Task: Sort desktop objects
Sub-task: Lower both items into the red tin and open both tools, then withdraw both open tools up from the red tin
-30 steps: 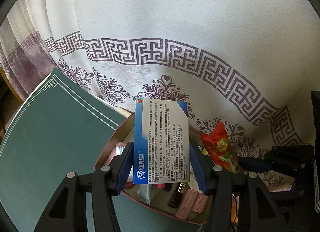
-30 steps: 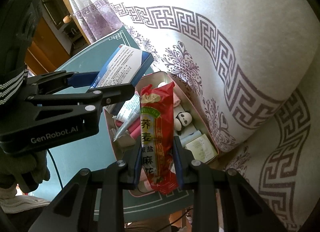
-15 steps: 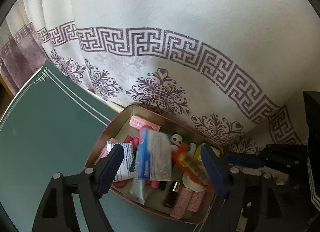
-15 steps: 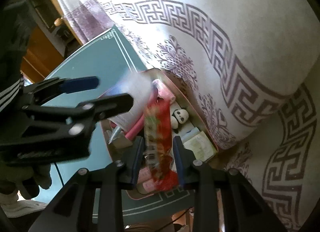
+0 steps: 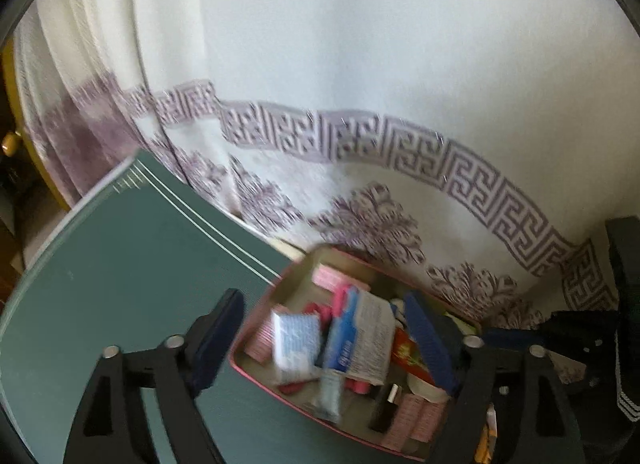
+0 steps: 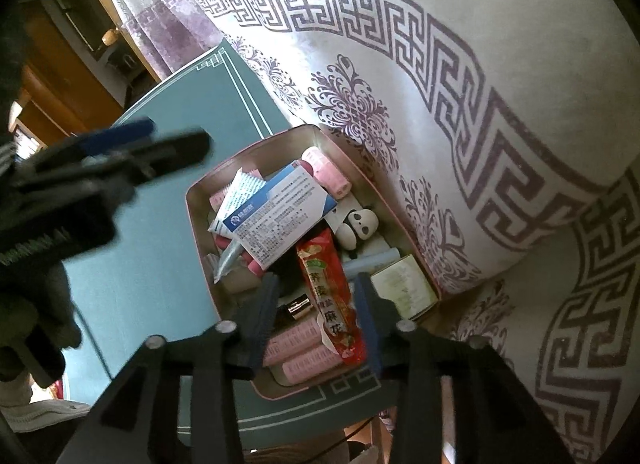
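A pink-rimmed tin sits on the green table mat, full of small items. The blue and white medicine box lies loose on top of them, also seen in the left wrist view. My left gripper hovers above the tin, its jaws wide and still opening, nothing between the pads. It shows blurred in the right wrist view. The red snack packet rests in the tin between the fingers of my right gripper. Its jaws are opening and the pads stand off the packet.
The tin also holds pink rollers, a panda figure and a cream box. A white cloth with purple patterns hangs just behind the tin. Bare green mat spreads to the left.
The left gripper let go of the medicine box, which dropped into the tin, then opened wide and pulled back. The right gripper's jaws parted from the red packet, which now lies in the tin.
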Tool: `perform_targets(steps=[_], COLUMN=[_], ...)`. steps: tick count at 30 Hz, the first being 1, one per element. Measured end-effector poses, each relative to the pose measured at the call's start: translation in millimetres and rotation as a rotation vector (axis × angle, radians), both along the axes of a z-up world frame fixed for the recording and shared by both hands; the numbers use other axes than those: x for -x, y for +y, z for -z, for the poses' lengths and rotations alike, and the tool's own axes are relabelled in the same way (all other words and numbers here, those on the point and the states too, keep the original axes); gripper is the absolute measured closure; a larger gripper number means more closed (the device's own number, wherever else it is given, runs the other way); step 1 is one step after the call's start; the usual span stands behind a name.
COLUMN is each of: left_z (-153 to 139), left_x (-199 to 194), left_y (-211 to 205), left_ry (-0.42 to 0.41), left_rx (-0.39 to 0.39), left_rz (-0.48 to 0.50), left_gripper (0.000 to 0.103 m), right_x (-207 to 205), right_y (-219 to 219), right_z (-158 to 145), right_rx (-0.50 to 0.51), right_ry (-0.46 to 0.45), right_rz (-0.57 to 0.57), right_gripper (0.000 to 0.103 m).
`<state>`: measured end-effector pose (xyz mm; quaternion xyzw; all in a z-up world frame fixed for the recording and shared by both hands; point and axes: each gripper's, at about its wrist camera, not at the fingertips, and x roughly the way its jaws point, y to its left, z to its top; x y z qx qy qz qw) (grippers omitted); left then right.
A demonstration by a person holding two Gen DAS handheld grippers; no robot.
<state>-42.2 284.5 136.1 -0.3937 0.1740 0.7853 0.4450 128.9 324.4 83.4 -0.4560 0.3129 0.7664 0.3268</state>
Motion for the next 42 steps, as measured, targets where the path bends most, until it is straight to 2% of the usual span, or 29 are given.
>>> perform_targets(steps=[2, 5, 10, 13, 17, 21, 27, 42], left_z=[-10.3, -27.9, -57.9, -66.4, -68.0, -66.0, -59.2, -53.1], left_x=[1.8, 2.1, -6.9, -13.2, -14.4, -14.9, -26.4, -45.6], left_y=[-7.3, -17.3, -28.5, -32.3, -35.8, -35.7, -28.6, -18.0], left_ry=[0.030, 0.075, 0.193, 0.240, 0.226, 0.207, 0.227, 0.179], left_rx=[-0.024, -0.059, -0.102, -0.098, -0.108, -0.081, -0.013, -0.002], left_rz=[-0.030, -0.065, -0.128, -0.160, -0.170, -0.197, -0.159, -0.044], left_gripper=[0.014, 0.014, 0.014, 0.000, 0.000, 0.000, 0.000, 0.000], right_x=[0.1, 1.5, 3.6, 3.8, 3.5, 3.1, -0.2, -18.1], right_y=[0.5, -1.0, -7.6, -10.1, -14.5, -18.2, -22.2, -33.2], right_z=[-0.6, -3.5, -8.4, -12.6, -17.4, -22.2, -27.8, -38.8], right_rx=[-0.004, -0.010, -0.021, -0.031, -0.042, -0.051, -0.060, -0.082], right_ry=[-0.002, -0.003, -0.005, -0.005, -0.006, -0.009, -0.011, -0.020], right_rz=[0.005, 0.003, -0.005, -0.005, 0.000, 0.003, 0.020, 0.082], right_gripper=[0.047, 0.046, 0.044, 0.043, 0.042, 0.042, 0.041, 0.039])
